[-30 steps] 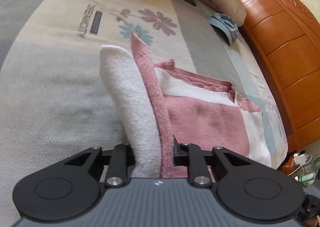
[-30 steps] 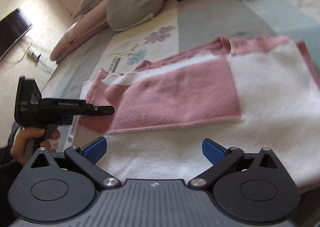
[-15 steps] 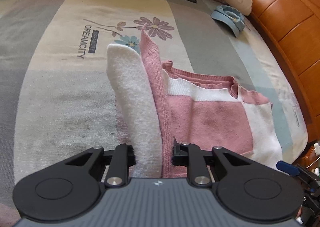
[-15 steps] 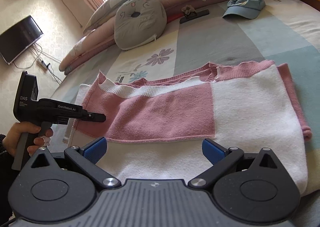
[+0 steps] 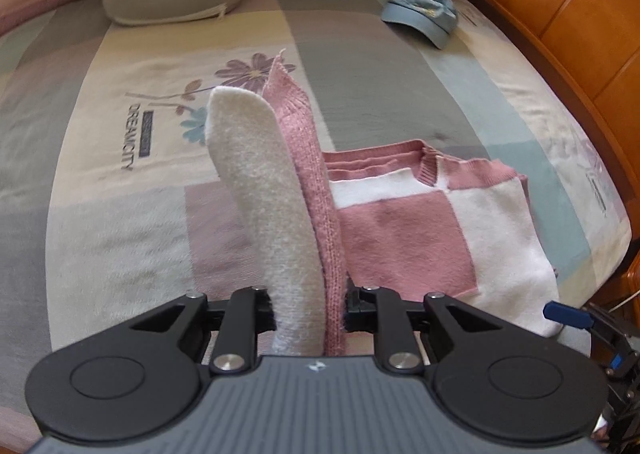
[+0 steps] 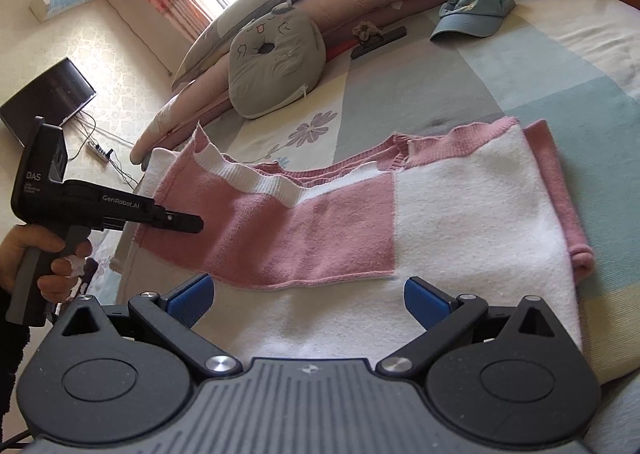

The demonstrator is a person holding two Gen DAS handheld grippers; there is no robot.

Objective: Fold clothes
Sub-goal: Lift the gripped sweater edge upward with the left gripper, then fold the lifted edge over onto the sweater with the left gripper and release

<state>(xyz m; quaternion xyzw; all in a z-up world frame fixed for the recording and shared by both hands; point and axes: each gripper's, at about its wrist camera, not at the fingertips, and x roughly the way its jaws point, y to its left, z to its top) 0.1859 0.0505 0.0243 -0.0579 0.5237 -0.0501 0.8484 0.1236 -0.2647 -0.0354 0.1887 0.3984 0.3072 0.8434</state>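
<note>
On the bed (image 6: 540, 102) lies one pink-and-white sweater (image 6: 460, 214), its edge lifted by the left gripper (image 5: 308, 304), which is clenched on it. One right gripper (image 6: 306, 296) hovers released above the sweater. One blue cap (image 6: 474, 10) rests behind.

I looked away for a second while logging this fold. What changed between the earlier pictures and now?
The left gripper, shut on the sweater's left edge, has lifted that edge higher and carried it toward the middle; the flap now hangs off the bed. The right gripper stayed open above the near hem, holding nothing. The cap and pillow have not moved.
</note>
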